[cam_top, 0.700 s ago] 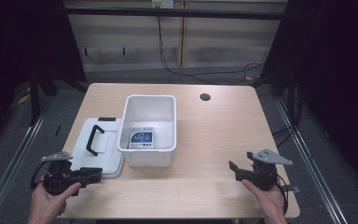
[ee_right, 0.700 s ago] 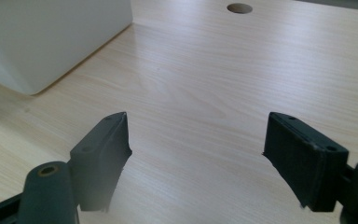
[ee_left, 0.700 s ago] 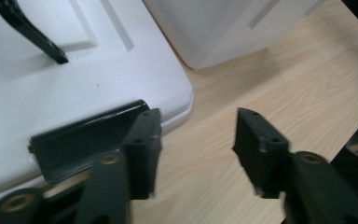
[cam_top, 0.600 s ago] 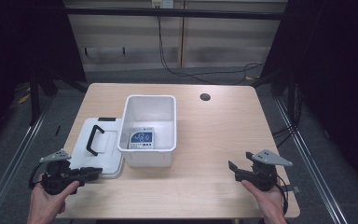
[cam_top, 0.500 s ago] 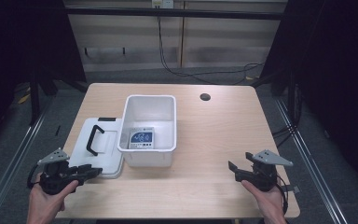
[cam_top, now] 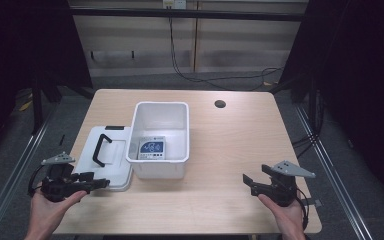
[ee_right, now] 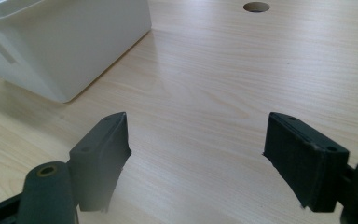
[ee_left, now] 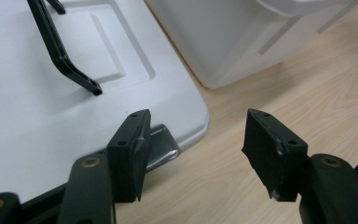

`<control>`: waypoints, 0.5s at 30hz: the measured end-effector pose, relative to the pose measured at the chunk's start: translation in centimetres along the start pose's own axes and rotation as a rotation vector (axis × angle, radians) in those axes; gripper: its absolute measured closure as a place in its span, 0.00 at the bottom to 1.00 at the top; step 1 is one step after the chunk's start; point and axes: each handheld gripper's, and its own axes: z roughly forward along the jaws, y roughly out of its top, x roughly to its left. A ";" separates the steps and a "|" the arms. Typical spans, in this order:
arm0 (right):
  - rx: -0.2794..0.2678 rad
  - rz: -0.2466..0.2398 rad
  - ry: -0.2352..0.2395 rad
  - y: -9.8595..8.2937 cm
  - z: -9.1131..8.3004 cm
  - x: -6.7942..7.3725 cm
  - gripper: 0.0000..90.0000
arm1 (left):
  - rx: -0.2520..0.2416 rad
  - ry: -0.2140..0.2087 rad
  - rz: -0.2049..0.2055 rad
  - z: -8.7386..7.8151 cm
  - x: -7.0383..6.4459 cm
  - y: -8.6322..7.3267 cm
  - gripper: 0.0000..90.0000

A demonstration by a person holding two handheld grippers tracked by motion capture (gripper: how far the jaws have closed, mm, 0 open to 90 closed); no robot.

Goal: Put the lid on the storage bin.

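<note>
- White lid (cam_top: 107,160) lay flat on the table's (cam_top: 230,145) left, just beside the tub (cam_top: 159,137).
- Left gripper (cam_top: 94,183) stood wide open at the lid's near corner.
- Right gripper (cam_top: 248,184) gaped wide, holding nothing.

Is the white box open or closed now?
Open. The box has no lid on it, and a small card lies visible on its bottom. The lid with its black handle lies flat on the table beside the box.
</note>
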 end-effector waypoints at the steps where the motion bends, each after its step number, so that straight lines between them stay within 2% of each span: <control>1: 0.001 0.004 0.000 0.0 0.0 0.0 0.24 | -0.004 0.007 0.000 -0.1 0.1 0.2 0.46; 3: 0.002 0.003 0.002 0.0 0.0 0.0 0.23 | -0.013 0.022 -0.010 -0.2 0.1 0.4 0.48; 4: 0.013 -0.001 0.010 0.0 0.0 0.0 0.23 | 0.004 0.072 0.003 -0.4 0.2 0.9 0.50; 6: 0.023 -0.003 0.024 0.0 0.2 0.1 0.21 | 0.008 0.097 0.013 -0.6 0.2 1.4 0.53; 11: 0.047 -0.026 0.048 0.1 0.5 0.4 0.21 | 0.032 0.098 0.019 -0.4 0.2 2.2 0.57; 13: 0.053 -0.027 0.053 0.1 0.5 0.4 0.21 | 0.048 0.087 0.000 0.0 0.4 2.8 0.56; 15: 0.056 -0.027 0.056 0.1 0.6 0.4 0.21 | 0.043 0.086 -0.015 0.1 0.7 3.3 0.55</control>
